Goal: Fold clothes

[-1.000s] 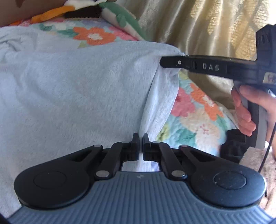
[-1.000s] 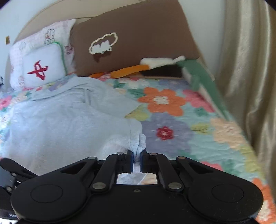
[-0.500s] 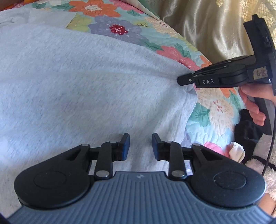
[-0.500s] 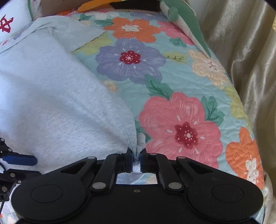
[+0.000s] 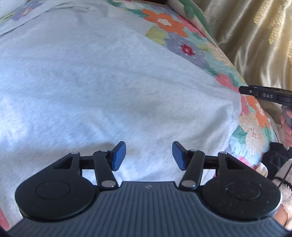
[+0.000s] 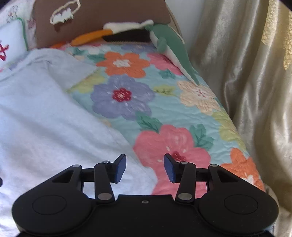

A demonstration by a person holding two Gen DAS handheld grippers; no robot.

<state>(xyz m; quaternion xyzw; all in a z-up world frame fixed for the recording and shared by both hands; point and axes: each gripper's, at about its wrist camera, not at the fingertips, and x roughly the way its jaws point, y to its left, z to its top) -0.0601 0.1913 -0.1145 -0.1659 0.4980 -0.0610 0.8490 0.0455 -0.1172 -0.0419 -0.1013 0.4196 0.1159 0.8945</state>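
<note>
Opening over the grey garment (image 5: 109,82) hem (nothing clamped): both grippers' fingers (image 5: 119,155), apart.

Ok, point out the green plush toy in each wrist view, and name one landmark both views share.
Left wrist: the green plush toy shows only as a sliver at the top edge, right of centre, beside the gold curtain.
Right wrist: it lies in the upper middle, running down the bed's right edge from the brown pillow.
Shared landmark: the purple flower with a red centre on the quilt.
</note>
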